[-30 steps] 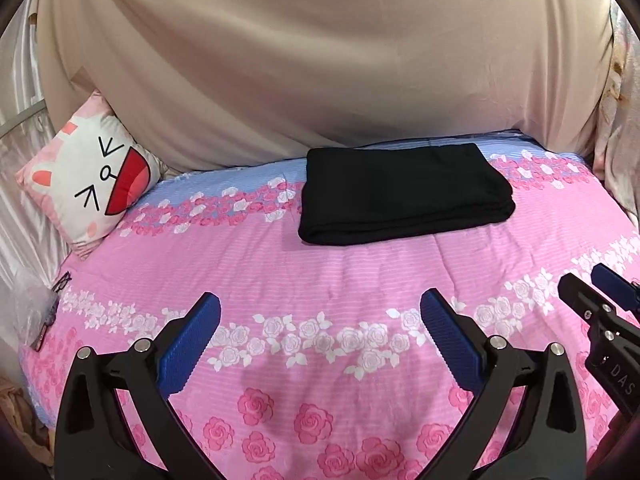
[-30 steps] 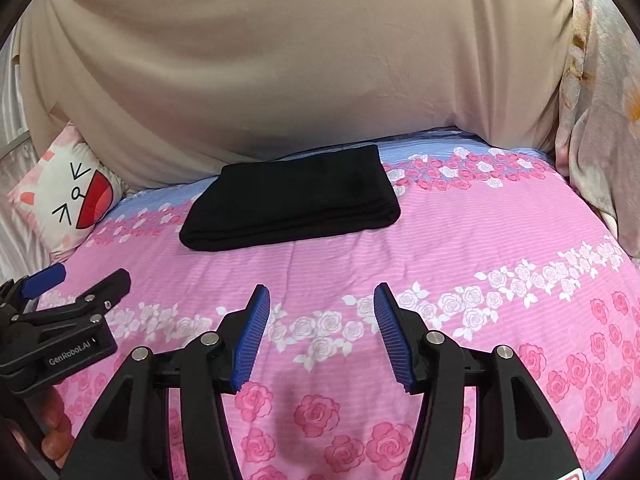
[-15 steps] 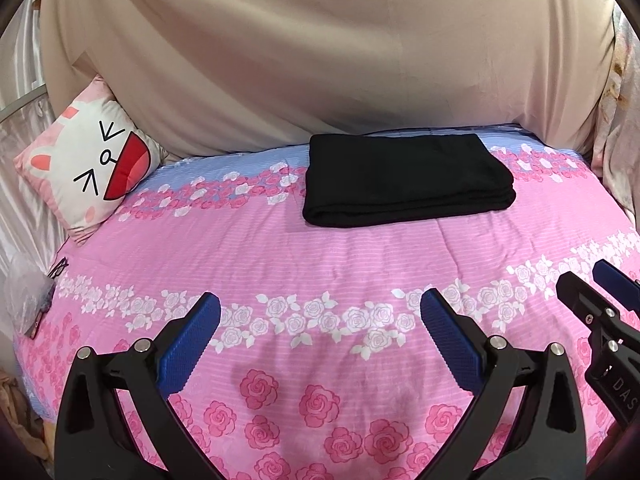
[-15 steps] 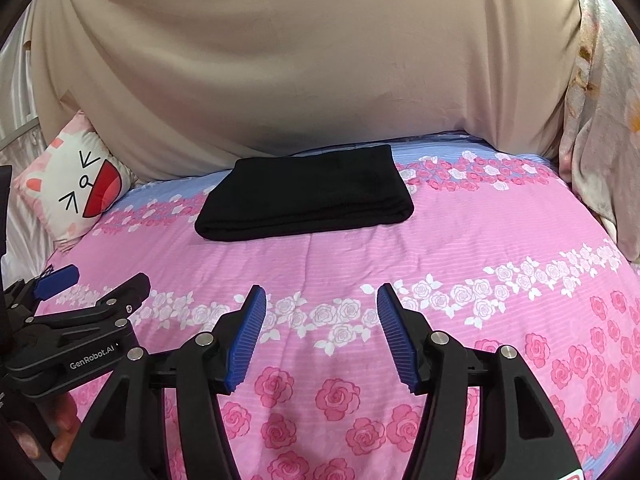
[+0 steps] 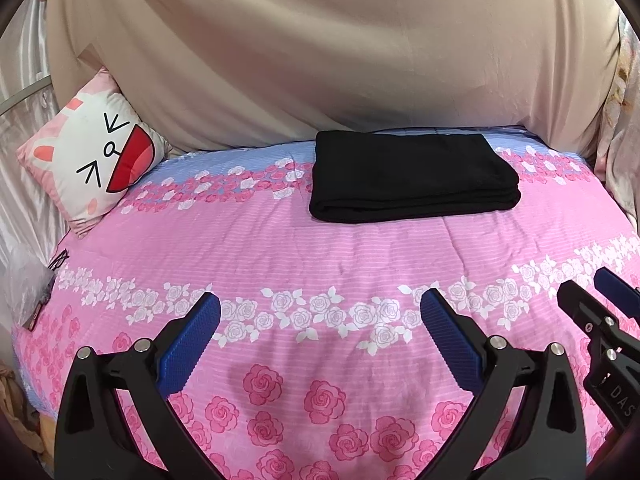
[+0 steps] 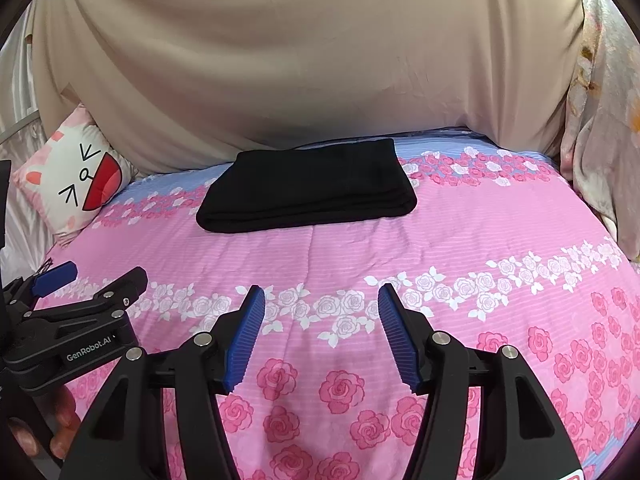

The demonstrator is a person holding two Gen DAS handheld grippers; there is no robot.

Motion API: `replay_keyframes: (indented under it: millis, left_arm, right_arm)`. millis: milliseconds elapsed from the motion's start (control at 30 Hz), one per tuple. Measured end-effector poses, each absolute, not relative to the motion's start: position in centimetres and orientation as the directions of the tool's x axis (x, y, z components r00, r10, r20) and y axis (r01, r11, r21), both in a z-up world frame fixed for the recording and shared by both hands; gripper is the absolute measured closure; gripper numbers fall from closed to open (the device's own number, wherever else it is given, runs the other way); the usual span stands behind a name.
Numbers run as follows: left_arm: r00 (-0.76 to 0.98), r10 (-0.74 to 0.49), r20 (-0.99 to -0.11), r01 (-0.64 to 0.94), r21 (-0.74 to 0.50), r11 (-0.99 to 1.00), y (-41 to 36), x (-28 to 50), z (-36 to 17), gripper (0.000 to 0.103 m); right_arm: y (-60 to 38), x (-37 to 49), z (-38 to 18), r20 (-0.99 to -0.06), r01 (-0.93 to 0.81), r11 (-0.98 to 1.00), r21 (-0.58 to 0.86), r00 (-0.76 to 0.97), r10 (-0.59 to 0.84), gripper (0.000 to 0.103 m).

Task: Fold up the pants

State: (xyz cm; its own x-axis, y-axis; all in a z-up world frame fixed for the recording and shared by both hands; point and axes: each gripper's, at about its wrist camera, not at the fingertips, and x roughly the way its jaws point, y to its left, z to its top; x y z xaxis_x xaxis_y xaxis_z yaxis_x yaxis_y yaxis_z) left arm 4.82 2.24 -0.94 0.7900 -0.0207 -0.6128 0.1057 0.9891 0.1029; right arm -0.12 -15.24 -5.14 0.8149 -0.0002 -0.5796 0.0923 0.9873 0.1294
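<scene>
Beige drape (image 5: 320,52): hanging in loose folds across the whole back of the scene, its lower edge meeting the far side of the bed.
Bedspread (image 5: 320,248): pink cotton with rose and white-flower bands and a blue strip at the far edge, lying smooth apart from one faint crease running toward the camera.
Floral curtain (image 6: 600,120): pale fabric hanging at the bed's right side.
Black pants (image 5: 412,176): lying folded into a flat, layered rectangle on the far half of the bedspread, near the drape, with stacked edges showing along the near side; in the right wrist view (image 6: 308,186) they are sitting left of centre. Nothing is touching them.
Cat-face cushion (image 5: 90,164): leaning tilted at the far left corner, well apart from the pants.
Left gripper (image 5: 320,316): hovering over the near part of the bedspread with its blue-padded jaws spread wide and nothing between them; well apart from the pants. From the right wrist view (image 6: 92,280) it is showing at the left edge, with the person's fingers (image 6: 60,436) wrapping its handle.
Right gripper (image 6: 321,300): hovering beside the left one, jaws parted moderately, narrower than the left, gripping nothing; its tips are showing at the right edge of the left wrist view (image 5: 592,292).
Plastic bag (image 5: 28,292): lying crumpled at the bed's left edge.
</scene>
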Motion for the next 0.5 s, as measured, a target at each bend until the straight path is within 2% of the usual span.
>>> replay_keyframes:
  millis: [300,500]
  left_arm:
    - [0.813,-0.001,-0.582,0.089,0.123,0.988,2.13,4.83,-0.49,0.005]
    - [0.803,-0.033,-0.596,0.111,0.095,0.989,2.12,4.91,-0.45,0.005]
  right_arm:
    - [-15.37,0.18,-5.12,-0.580,0.083,0.988,0.130,0.814,0.007,0.045]
    - [-15.32,0.24,-5.17,-0.582,0.083,0.989,0.126,0.813,0.006,0.045]
